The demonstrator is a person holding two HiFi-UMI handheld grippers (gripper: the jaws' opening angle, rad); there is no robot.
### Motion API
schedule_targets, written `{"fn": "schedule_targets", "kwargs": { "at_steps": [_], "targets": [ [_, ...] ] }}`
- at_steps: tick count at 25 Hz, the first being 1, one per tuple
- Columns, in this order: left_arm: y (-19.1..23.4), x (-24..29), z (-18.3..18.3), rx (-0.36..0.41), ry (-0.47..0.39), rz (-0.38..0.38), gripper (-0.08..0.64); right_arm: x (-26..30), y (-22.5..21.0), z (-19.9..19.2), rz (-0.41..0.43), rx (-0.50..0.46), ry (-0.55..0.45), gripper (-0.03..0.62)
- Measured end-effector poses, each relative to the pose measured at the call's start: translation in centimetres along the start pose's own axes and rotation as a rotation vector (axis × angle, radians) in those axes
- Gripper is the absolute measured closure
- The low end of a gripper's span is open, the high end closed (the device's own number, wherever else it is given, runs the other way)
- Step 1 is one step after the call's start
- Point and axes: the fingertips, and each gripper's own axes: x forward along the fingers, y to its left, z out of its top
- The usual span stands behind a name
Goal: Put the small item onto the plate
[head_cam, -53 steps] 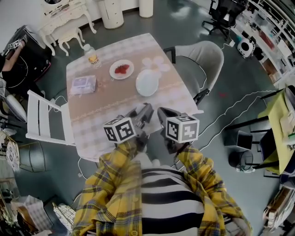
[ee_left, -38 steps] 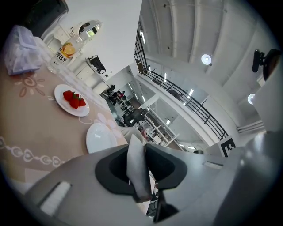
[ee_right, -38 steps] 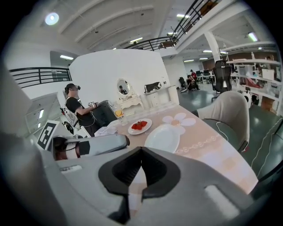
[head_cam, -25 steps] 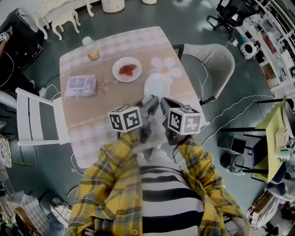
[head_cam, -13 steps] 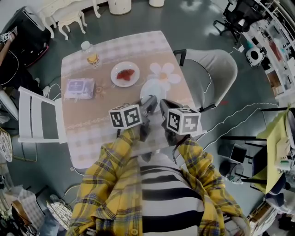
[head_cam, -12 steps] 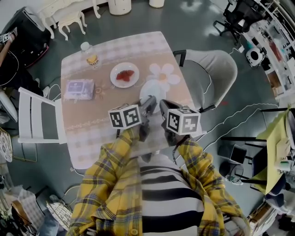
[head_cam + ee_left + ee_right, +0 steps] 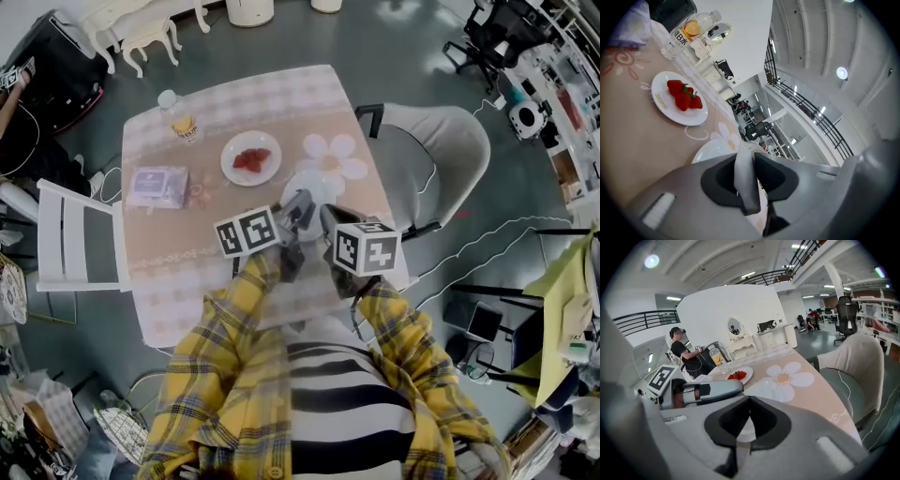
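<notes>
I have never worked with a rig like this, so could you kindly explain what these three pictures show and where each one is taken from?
There is no robot here: a person in a yellow checked shirt holds a two-jaw gripper in each hand; the marker cubes belong to those tools. The head view comes from a camera on the person's head, looking steeply down on the table. The other two come from cameras riding on the left gripper and the right gripper, each looking along its own jaws. On the table lie a plate of strawberries, an empty white plate beside a flower-shaped mat, a drink bottle and a flat packet. Both grippers' jaws are together with nothing between them, so nothing is held; they hover near the empty plate.
</notes>
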Motion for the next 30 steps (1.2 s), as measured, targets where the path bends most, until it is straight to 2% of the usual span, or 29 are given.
{"fn": "schedule_targets", "kwargs": {
  "at_steps": [5, 11, 18, 21, 24, 30],
  "targets": [
    [0.6, 0.6, 0.3, 0.015, 0.003, 0.024, 0.492, 0.6, -0.3, 0.4, 0.004, -0.017, 0.008, 0.591],
    [0.6, 1.5, -0.2, 0.026, 0.061, 0.027, 0.491, 1.1, -0.5, 0.6, 0.019, -0.020, 0.016, 0.591],
    [0.5, 2.0, -0.1, 0.117, 0.106, 0.058, 0.475, 1.5, -0.6, 0.6, 0.031, -0.016, 0.024, 0.591],
    [0.4, 2.2, 0.4, 0.156, 0.111, 0.070, 0.508, 1.6, -0.5, 0.7, 0.034, -0.015, 0.024, 0.591],
    [0.5, 2.0, 0.7, 0.192, 0.113, 0.091, 0.511, 1.7, -0.4, 0.6, 0.039, -0.015, 0.029, 0.591],
    [1.6, 1.0, 1.7, 0.298, 0.096, 0.183, 0.512, 1.8, -0.6, 0.4, 0.039, -0.012, 0.036, 0.591]
  ]
}}
